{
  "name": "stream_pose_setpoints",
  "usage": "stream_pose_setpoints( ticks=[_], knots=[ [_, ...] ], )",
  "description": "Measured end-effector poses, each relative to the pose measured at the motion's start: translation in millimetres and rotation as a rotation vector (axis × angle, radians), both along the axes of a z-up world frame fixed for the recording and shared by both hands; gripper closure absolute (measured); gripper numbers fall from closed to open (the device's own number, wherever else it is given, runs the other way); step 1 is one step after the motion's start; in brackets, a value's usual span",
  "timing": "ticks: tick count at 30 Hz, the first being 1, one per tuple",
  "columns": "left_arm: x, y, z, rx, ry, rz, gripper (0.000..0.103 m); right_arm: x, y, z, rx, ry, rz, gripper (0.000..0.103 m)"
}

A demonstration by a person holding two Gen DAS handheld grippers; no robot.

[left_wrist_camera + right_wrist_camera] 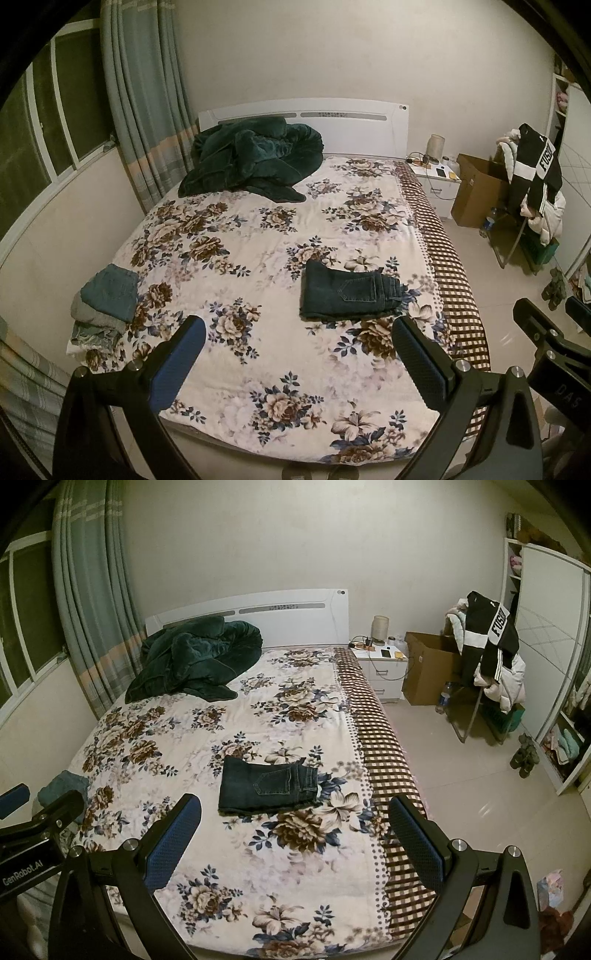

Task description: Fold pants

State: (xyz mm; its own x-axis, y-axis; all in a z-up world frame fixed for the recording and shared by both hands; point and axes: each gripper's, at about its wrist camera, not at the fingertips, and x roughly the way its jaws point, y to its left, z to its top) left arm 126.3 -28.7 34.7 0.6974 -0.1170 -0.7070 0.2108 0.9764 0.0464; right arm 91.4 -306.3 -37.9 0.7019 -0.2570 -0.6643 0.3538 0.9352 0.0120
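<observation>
1. Left wrist view: the left gripper point(298, 354), a black two-finger tool with blue textured pads, is spread wide above the near part of the bed. Nothing sits between its fingers and they touch no cloth.

2. Right wrist view: the right gripper point(294, 832), the same black tool with blue pads, is also spread wide and holds nothing. It hangs over the near right part of the bed, clear of the fabric.

3. The folded dark blue denim pants point(349, 291) lie flat as a compact rectangle on the white bedspread with brown and blue flowers point(236, 254). A back pocket faces up and the waistband end points to the right. They lie toward the right side of the bed, beyond the fingertips of both grippers and apart from them. In the right wrist view the same pants point(267, 784) appear between the two fingers, farther away.

4. A small stack of folded grey-blue clothes point(105, 304) rests at the left edge of the bed, well apart from the pants.

5. A crumpled dark green plush blanket point(251, 158) lies heaped at the head of the bed, against the white headboard point(306, 118).

6. Each view catches part of the other gripper at its edge.
</observation>
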Motion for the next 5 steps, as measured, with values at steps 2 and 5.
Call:
stream_pose_setpoints(
  ticks=[2,5],
  knots=[
    [0.0,0.1,0.1,-0.001,-0.003,-0.001,0.0,-0.2,0.2,-0.2,0.001,0.001,0.001,0.0],
    [-3.3,2.5,1.7,-0.001,-0.012,0.003,0.0,-1.0,1.3,-0.1,-0.002,-0.001,0.001,0.0]
  ],
)
